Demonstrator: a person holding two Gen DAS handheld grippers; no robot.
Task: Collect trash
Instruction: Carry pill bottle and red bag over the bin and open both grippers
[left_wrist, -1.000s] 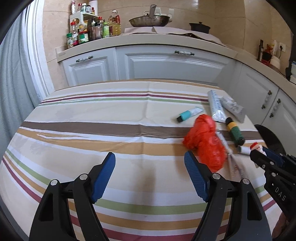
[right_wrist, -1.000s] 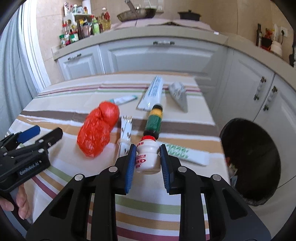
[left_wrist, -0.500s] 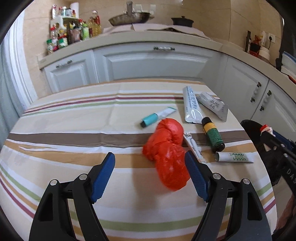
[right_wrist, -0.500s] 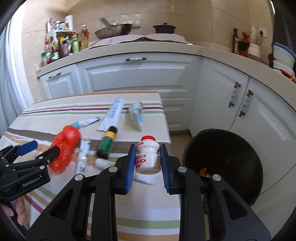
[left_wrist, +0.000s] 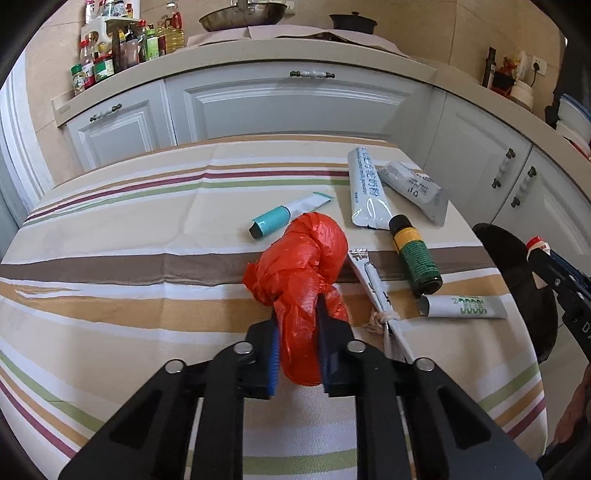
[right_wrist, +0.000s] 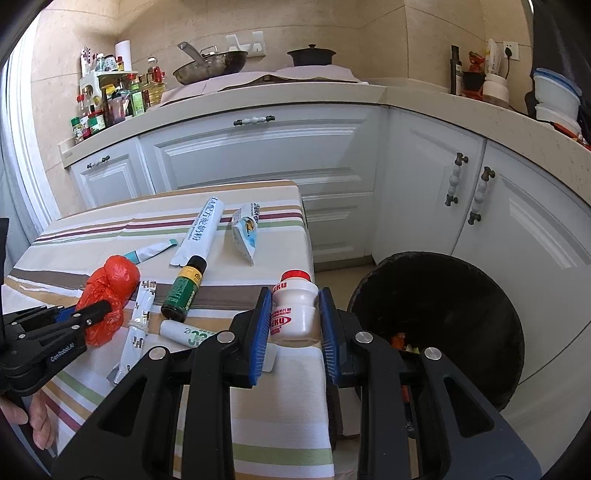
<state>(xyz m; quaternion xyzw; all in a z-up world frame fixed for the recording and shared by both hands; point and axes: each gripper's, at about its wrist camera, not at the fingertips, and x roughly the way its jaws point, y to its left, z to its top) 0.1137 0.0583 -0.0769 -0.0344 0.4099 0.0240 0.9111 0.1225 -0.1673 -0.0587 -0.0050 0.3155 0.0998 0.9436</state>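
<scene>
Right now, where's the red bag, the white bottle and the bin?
red bag (left_wrist: 306, 258), left wrist view, its bulging top.
white bottle (right_wrist: 295, 306), right wrist view, its label.
bin (right_wrist: 491, 295), right wrist view, its inner wall.

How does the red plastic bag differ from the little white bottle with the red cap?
The red plastic bag is soft, crumpled and knotted; the white bottle is rigid and smooth. The bag is plain red, the bottle carries a printed label. The bag lies on the striped tablecloth, pinched at one end by the left gripper, whose jaws have just been closing; the bottle stands upright in the right gripper. Each is gripped.
</scene>
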